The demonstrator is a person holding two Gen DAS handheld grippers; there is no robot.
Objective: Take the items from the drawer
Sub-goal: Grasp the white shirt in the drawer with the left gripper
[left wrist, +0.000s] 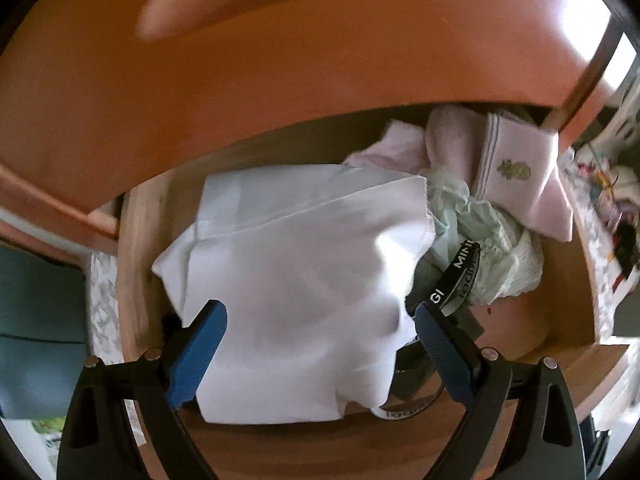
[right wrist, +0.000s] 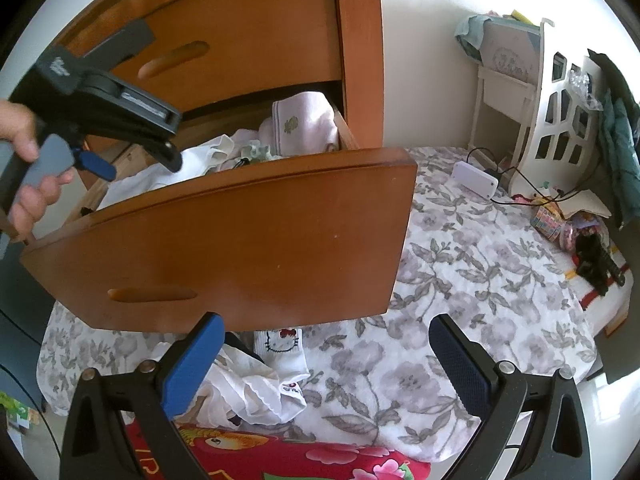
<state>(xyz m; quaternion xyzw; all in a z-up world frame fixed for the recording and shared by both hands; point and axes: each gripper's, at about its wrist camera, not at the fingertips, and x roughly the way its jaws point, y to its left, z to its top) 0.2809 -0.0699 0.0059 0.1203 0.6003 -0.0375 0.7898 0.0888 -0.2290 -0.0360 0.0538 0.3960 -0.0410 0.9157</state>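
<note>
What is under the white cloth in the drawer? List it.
Under the white cloth only edges show: a black lettered band and dark fabric at its right, and drawer floor in front. Whatever lies beneath its middle is covered.

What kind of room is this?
Most likely a bedroom: a wooden drawer full of folded clothes stands open over a bed with a floral bedspread, a white headboard behind.

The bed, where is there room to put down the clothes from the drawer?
The flowered bedspread lies bare to the right of the drawer front, up to the white box and the toys by the headboard. Below the drawer front it is crowded: the Hello Kitty sock and white clothes lie there.
</note>
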